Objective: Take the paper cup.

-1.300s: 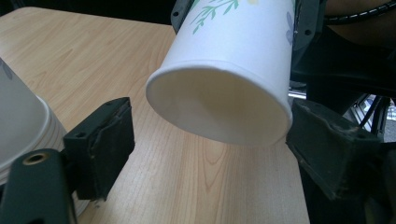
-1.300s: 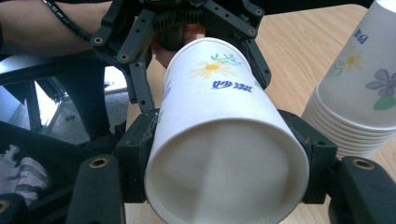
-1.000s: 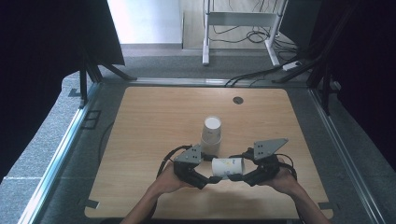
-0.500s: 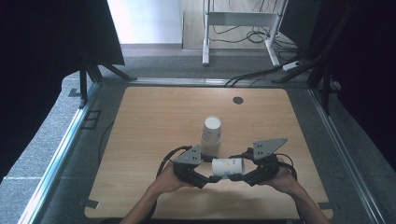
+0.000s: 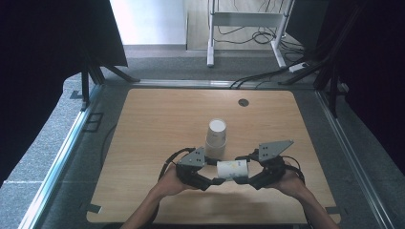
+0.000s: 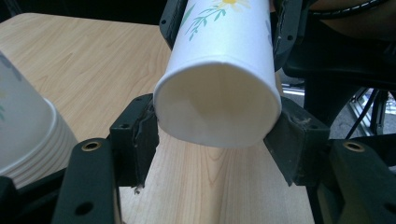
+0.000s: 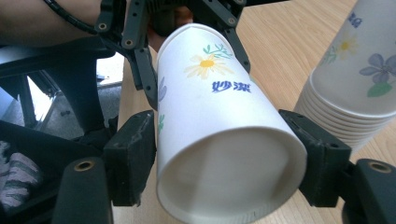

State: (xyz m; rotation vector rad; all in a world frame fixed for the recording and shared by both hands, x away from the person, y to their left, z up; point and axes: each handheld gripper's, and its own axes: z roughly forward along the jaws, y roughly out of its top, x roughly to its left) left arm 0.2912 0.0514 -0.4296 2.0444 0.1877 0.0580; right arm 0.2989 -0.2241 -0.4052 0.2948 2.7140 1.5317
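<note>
A light wooden table (image 5: 157,119) with rounded corners is seen on grey carpet, with black curtains at both sides and a white desk frame (image 5: 248,24) with cables beyond the far edge. A small dark disc (image 5: 243,102) is set near the far edge.

Two grippers are counted near the table's near edge. The left gripper (image 5: 212,181) is clamped on one end of a single paper cup (image 5: 232,170), which is held lying on its side between the two; its jaws have just been closing. The right gripper (image 5: 244,181) is set around the other end, its jaws having just been opening; whether its pads are pressed on the cup cannot be told for certain.

One stack of cups (image 5: 216,138) is stood upside down just behind the held cup, towards the table's middle.

A daisy print and blue characters on the cup are shown in the right gripper view; about seven nested rims are counted there.
</note>
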